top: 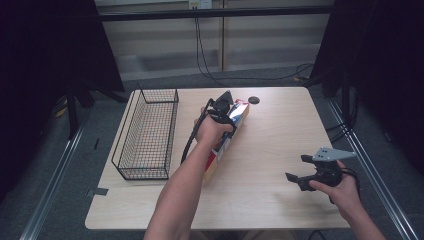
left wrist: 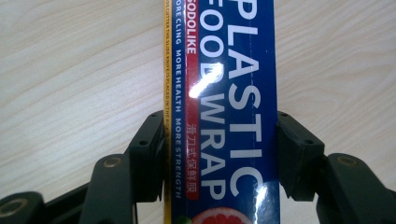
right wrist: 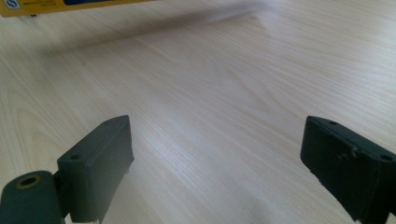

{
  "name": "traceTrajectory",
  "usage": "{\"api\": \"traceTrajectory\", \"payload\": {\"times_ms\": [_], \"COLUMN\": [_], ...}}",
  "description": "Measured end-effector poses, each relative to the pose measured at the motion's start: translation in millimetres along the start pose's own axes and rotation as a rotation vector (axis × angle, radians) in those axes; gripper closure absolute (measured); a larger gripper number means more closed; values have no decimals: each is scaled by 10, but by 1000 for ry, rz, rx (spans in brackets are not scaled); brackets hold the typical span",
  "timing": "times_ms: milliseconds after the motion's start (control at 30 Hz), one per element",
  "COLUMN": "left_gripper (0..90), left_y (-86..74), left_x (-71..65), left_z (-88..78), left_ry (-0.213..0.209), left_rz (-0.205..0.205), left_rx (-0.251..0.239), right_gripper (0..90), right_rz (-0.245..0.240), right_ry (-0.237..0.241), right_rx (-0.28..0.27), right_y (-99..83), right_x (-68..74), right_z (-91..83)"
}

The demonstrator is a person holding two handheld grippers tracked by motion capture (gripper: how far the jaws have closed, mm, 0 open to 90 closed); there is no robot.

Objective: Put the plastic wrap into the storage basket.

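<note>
From the high view, the wire basket (top: pixel 146 135) stands at the left of the table (top: pixel 270 150), black mesh, long and narrow, with nothing visible inside it; every other place here I give relative to that basket. Just to its right, near but not touching, lies the box of plastic food wrap (top: pixel 235 120), long and slim, running parallel to the basket's long side, its far end about level with the basket's far end; the box is blue on its face with a yellow edge and white lettering.

My left gripper (top: pixel 223 107) sits over the far part of that box, my left hand (top: pixel 212 129) behind it; in the left gripper view my fingers (left wrist: pixel 148 144) press against the two long sides of the box (left wrist: pixel 224 93), one on the yellow edge and one on the blue side, closed down to the width of the box with the lettered face between them; the box rests flat on the table as far as I can tell.

Beyond the box's far end, farther right of the basket, a small dark round disc (top: pixel 254 100) lies on the table.

Well right of the basket, near the table's near right corner, my right gripper (top: pixel 298 172) hangs low over bare wood; in the right gripper view its fingers (right wrist: pixel 100 163) stand wide apart with nothing between them, and the yellow edge of the box (right wrist: pixel 70 5) shows at the top left.
</note>
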State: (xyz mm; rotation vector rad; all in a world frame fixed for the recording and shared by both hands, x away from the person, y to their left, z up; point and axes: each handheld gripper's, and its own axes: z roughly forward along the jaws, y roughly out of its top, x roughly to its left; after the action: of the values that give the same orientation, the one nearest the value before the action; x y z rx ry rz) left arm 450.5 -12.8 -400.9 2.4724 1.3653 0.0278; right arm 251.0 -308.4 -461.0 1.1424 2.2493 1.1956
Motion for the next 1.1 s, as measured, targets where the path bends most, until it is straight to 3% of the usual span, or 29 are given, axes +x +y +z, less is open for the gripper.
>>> {"api": "traceTrajectory", "payload": {"times_ms": [667,1100], "left_gripper": [433,433], "left_y": [-120,-186], "left_x": [209,353], "left_z": [-313,-540], "left_ry": [20,27], "left_rz": [-56,-96], "left_rx": [-2,-16], "right_gripper": [33,16], "right_rz": [0,10], "right_ry": [7,37], "right_rx": [3,14], "right_y": [1,-3], "right_x": [26,31], "right_z": [38,75]}}
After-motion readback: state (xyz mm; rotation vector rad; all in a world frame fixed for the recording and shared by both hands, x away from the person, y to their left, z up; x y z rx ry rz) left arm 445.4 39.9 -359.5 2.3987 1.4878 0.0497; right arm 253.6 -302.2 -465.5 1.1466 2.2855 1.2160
